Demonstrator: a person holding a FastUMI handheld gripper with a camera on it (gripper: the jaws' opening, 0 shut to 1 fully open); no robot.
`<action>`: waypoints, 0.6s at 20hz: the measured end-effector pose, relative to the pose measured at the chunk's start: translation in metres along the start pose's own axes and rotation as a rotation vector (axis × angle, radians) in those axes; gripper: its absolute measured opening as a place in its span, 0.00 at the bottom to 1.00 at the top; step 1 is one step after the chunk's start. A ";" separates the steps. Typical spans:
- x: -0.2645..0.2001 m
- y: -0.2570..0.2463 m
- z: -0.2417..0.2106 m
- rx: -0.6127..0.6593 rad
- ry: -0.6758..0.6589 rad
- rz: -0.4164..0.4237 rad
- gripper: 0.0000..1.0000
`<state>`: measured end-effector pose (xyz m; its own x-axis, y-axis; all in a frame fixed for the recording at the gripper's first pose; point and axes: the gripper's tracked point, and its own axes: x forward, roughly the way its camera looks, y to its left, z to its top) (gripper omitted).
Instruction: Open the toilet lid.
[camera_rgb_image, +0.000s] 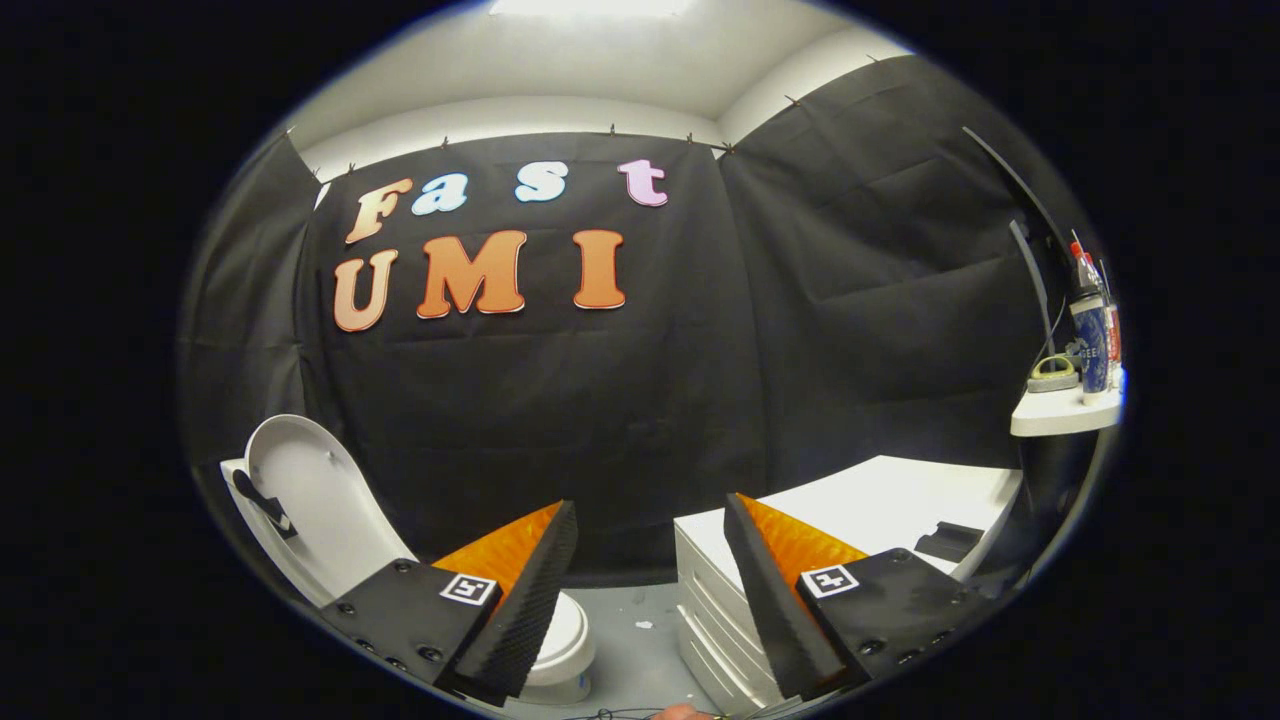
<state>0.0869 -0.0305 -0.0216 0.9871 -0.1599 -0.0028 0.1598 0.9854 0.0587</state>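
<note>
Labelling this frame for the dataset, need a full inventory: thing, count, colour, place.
toilet lid: 1, white, raised upright, beyond the left finger.
toilet bowl: 1, white, low on the floor, partly behind the left finger.
drawer cabinet: 1, white, beyond the right finger.
black object: 1, black, lying on the cabinet top; kind unclear.
shelf: 1, white, on the wall above the cabinet's far end.
bottles: a few, blue and red, standing on the shelf; exact count unclear.
floor: grey, between bowl and cabinet.
tongs: 1, fingers spread apart, holding nothing.
</note>
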 end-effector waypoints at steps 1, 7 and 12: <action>0.000 0.001 -0.001 -0.002 0.006 0.004 0.95; 0.001 0.012 -0.011 -0.015 0.038 0.032 0.95; 0.002 0.010 -0.011 -0.008 0.047 0.030 0.95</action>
<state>0.0903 -0.0201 -0.0322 0.9907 -0.1272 -0.0477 0.1296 0.9902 0.0514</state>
